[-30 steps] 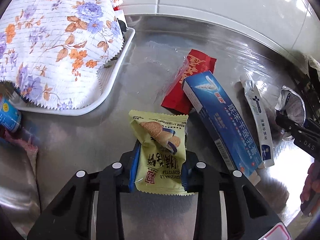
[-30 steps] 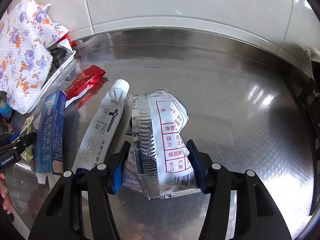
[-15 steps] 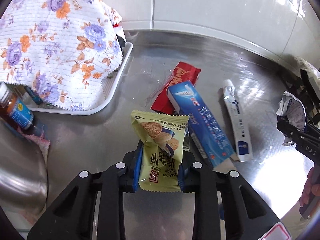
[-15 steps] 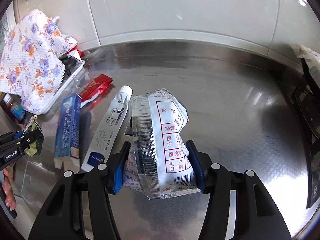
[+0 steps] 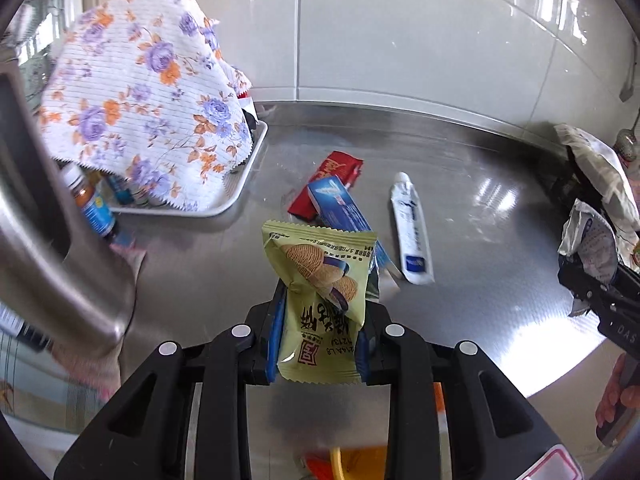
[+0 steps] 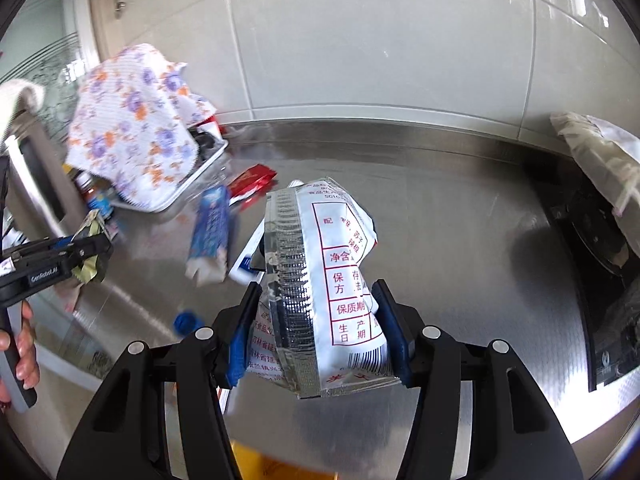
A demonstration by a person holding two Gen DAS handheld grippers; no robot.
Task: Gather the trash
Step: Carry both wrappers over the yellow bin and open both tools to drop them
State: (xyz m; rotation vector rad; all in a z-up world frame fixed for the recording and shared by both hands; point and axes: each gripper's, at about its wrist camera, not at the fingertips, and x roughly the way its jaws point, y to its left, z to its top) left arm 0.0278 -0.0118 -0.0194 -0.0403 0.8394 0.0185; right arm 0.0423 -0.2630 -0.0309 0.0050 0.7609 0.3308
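My left gripper [image 5: 320, 344] is shut on a green biscuit wrapper [image 5: 320, 280] and holds it above the steel counter's front edge. My right gripper [image 6: 318, 332] is shut on a crumpled silver-and-white food packet [image 6: 328, 280], also lifted above the counter. On the counter lie a red wrapper [image 5: 332, 184], a blue toothpaste box [image 5: 340, 208] and a white tube [image 5: 412, 232]. The left gripper with its wrapper shows at the left of the right wrist view [image 6: 80, 256]. The right gripper shows at the right edge of the left wrist view [image 5: 592, 264].
A white tray [image 5: 240, 188] under a flowered cloth [image 5: 140, 120] stands at the back left, with small bottles [image 5: 92, 204] beside it. A steel faucet [image 5: 52, 272] rises at the left. A black stove [image 6: 600, 248] and a pale cloth [image 6: 600, 152] are at the right. Something orange [image 5: 360, 460] lies below.
Both grippers have lifted and pulled back from the counter with their wrappers. The counter items look smaller and farther, and the faucet and floor now show.
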